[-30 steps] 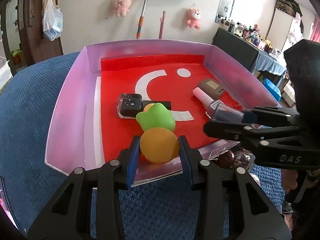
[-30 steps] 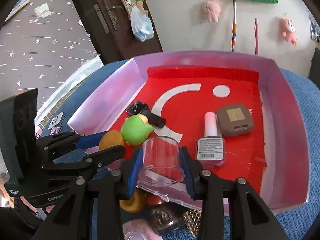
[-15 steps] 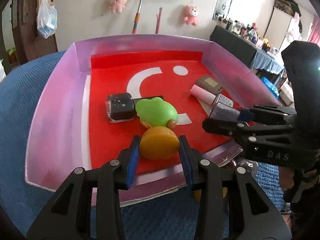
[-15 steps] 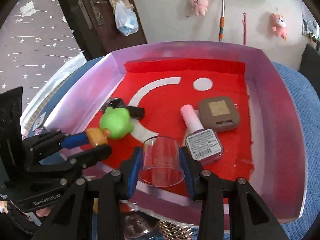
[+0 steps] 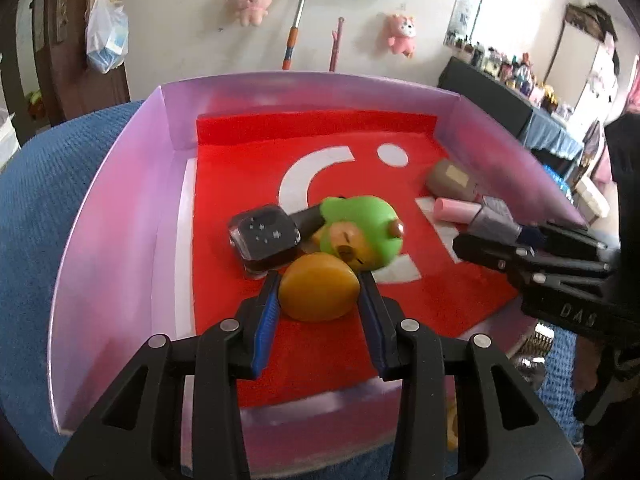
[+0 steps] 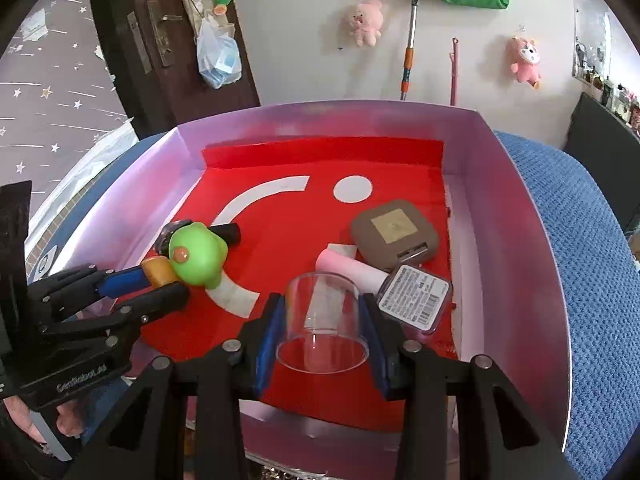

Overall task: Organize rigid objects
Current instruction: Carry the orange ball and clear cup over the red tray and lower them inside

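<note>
A blue blanket (image 6: 592, 264) carries a wide tray (image 5: 120, 208) with pale purple walls and a red floor; both views look down into it from its near edge.

The left gripper (image 5: 318, 292) reaches over the near edge, clenched on the orange base of a toy (image 5: 360, 232) with a green head. The toy's long axis runs from the pads away toward the tray's middle, and its head touches a dark square bottle (image 5: 266, 240) lying left of centre.

The right gripper (image 6: 322, 326) is also over the near edge, toward the right wall, grasping a clear cup (image 6: 322, 320) side-on. The cup's open end faces the camera and its closed end points into the tray. Whether it rests on the floor or hangs just above it cannot be told.

Just beyond the cup, touching or nearly so, lies a pink bottle (image 6: 414, 294), label up, and behind that a brown case (image 6: 394, 234) by the right wall.

Both held things look ready to be set down where they are. The cup has little room ahead of it, so the bare floor between the two grippers seems the safer spot.
</note>
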Demonstrator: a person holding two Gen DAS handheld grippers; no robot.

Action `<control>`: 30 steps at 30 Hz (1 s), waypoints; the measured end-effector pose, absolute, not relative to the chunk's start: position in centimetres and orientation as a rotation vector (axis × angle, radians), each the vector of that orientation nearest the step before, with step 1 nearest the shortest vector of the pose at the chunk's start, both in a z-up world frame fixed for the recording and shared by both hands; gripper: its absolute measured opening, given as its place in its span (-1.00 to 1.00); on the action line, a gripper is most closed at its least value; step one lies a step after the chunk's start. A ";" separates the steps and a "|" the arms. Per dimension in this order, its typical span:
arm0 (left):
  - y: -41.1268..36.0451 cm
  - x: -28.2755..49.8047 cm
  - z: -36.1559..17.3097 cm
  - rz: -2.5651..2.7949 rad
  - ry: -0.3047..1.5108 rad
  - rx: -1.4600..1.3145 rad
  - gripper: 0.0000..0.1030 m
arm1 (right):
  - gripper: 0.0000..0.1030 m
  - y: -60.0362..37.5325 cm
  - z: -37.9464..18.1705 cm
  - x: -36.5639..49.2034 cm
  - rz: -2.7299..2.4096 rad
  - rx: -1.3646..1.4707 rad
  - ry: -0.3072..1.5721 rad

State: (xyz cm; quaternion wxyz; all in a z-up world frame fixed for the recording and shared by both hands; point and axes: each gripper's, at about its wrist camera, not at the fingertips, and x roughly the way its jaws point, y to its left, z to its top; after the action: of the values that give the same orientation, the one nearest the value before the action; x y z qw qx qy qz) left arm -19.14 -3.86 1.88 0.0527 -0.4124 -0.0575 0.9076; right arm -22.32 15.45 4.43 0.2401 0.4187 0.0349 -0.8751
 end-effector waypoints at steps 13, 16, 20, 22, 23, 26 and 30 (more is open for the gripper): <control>-4.6 -19.3 1.7 2.780 -0.182 -1.258 -0.30 | -0.20 15.3 4.2 -22.7 -2.423 1.150 0.119; -4.6 -19.3 1.7 2.779 -0.183 -1.259 -0.30 | -0.20 15.3 4.0 -22.8 -2.412 1.170 0.121; -4.7 -19.3 1.7 2.780 -0.181 -1.259 -0.30 | -0.20 15.2 3.9 -22.8 -2.408 1.183 0.127; -4.6 -19.3 1.7 2.780 -0.182 -1.259 -0.30 | -0.20 15.2 3.9 -22.8 -2.407 1.185 0.120; -4.6 -19.3 1.7 2.780 -0.182 -1.259 -0.30 | -0.20 15.2 3.9 -22.8 -2.407 1.184 0.120; -4.6 -19.3 1.7 2.780 -0.181 -1.259 -0.30 | -0.20 15.1 3.9 -22.8 -2.407 1.184 0.118; -4.6 -19.3 1.7 2.785 -0.170 -1.259 -0.30 | -0.20 15.2 4.0 -22.7 -2.405 1.184 0.119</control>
State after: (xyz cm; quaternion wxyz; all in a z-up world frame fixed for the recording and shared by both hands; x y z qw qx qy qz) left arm -19.27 -4.63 1.66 0.0400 -0.4110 -0.0556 0.9091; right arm -22.72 15.16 3.96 0.2274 0.4297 0.0431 -0.8728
